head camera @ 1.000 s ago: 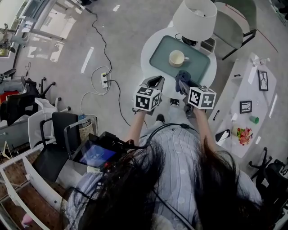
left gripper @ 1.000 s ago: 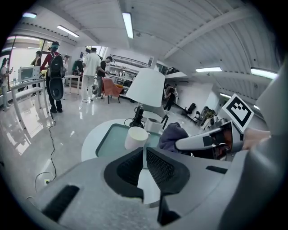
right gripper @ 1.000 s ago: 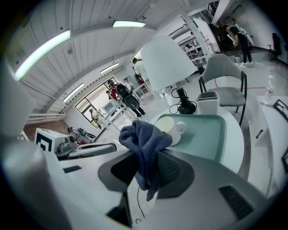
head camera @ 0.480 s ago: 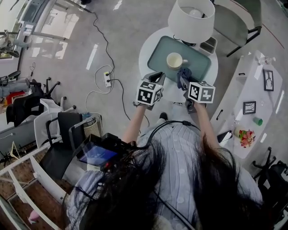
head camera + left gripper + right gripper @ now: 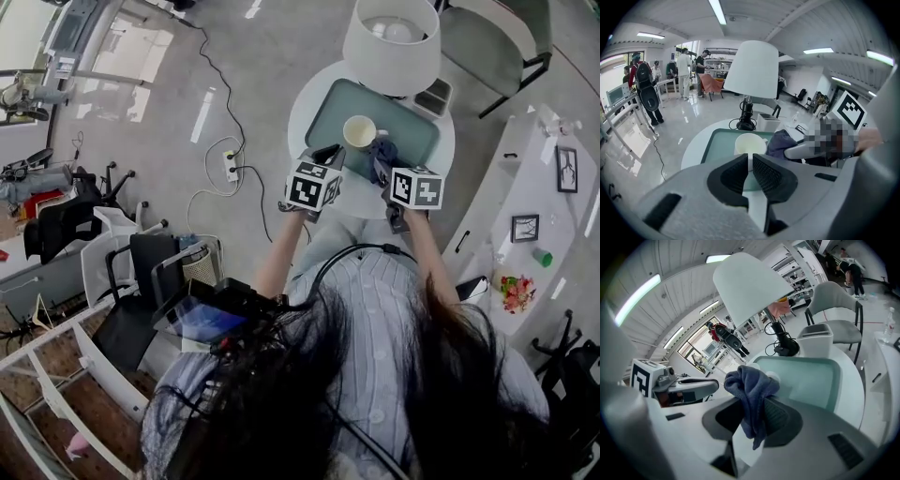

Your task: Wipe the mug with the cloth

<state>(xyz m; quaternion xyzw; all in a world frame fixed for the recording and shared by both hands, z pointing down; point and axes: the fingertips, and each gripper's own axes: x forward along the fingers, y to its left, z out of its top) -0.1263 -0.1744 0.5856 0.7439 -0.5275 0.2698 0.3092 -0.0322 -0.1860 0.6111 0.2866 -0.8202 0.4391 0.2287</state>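
Note:
A cream mug stands upright on a teal tray on the round white table. My left gripper hovers over the tray's near edge just short of the mug, shut and empty. In the left gripper view the mug stands straight ahead of the left gripper. My right gripper is shut on a dark blue cloth, which hangs right beside the mug. The bunched cloth sticks up from the right gripper and hides most of the mug.
A lamp with a large white shade stands at the tray's far side, next to a small white box. A chair sits beyond the table. A power strip and cords lie on the floor at left. A white side table holds small items at right.
Both grippers have moved forward over the table. The cloth in the right gripper now hangs right beside the mug, and the left gripper has come close to the mug.

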